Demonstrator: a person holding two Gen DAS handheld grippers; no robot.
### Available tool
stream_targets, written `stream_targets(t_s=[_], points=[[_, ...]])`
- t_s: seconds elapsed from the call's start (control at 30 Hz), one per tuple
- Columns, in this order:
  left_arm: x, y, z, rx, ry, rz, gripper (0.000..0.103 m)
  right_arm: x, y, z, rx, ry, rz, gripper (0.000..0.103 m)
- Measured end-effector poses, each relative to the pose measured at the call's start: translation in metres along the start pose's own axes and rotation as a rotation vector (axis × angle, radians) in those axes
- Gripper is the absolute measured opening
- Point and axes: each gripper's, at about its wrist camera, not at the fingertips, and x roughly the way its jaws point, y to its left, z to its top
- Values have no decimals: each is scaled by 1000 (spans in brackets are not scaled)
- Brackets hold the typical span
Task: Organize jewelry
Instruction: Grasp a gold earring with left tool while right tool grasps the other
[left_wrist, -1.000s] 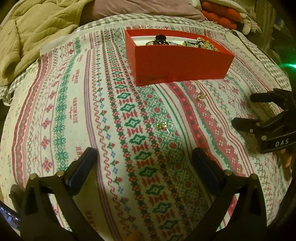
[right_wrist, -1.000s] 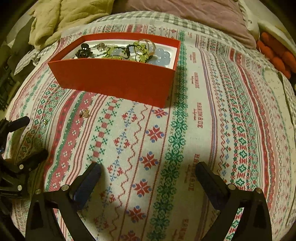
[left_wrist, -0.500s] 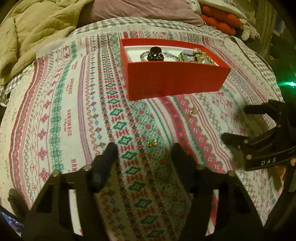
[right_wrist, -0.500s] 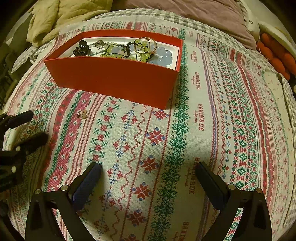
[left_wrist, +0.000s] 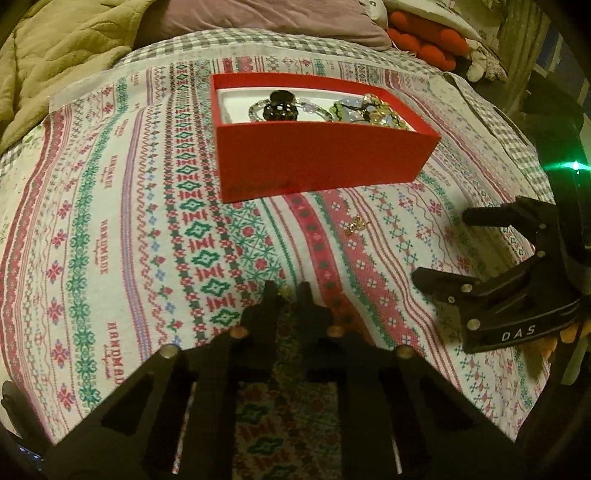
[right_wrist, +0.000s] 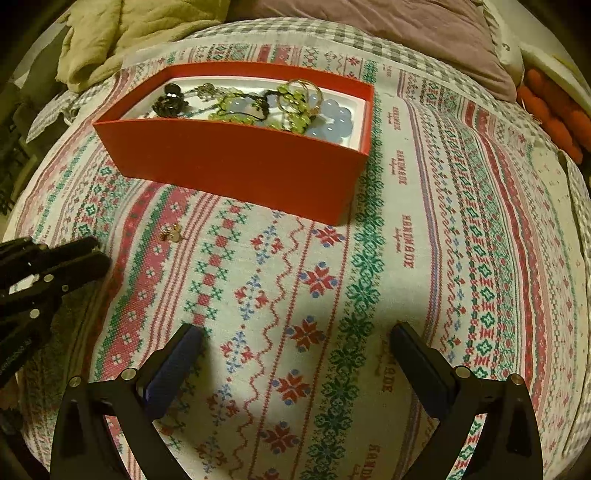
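Note:
A red box (left_wrist: 317, 162) holding beads, rings and a dark hair clip stands on the patterned cloth; it also shows in the right wrist view (right_wrist: 236, 162). My left gripper (left_wrist: 285, 291) is shut on a small gold earring (left_wrist: 284, 289) down on the cloth in front of the box. A second small gold earring (left_wrist: 355, 224) lies loose on the cloth to its right, also in the right wrist view (right_wrist: 171, 232). My right gripper (right_wrist: 295, 343) is open and empty above the cloth, right of the left gripper (right_wrist: 88, 254).
The cloth (right_wrist: 406, 258) covers a bed. An olive blanket (left_wrist: 55, 55) is bunched at the back left, a mauve pillow (left_wrist: 280, 18) at the back, and red-orange plush things (left_wrist: 428, 40) at the back right.
My left gripper has moved down onto the near earring and its fingers have closed from wide open to shut on it. The right gripper has stayed open and hardly moved.

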Motion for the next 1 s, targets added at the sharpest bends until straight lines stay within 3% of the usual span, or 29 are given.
stream_targets(t_s=[0.17, 0.57, 0.87, 1.0], points=[[-3, 1, 2, 1, 0, 2, 7, -1, 17, 6, -35, -18, 51, 102], [-15, 18, -1, -17, 0, 57, 7, 7, 51, 29, -56, -48, 68, 81], [-17, 25, -2, -36, 5, 52, 7, 8, 61, 43, -63, -74, 87, 39], [-18, 26, -2, -40, 7, 52, 7, 9, 58, 45, -61, -71, 101, 13]])
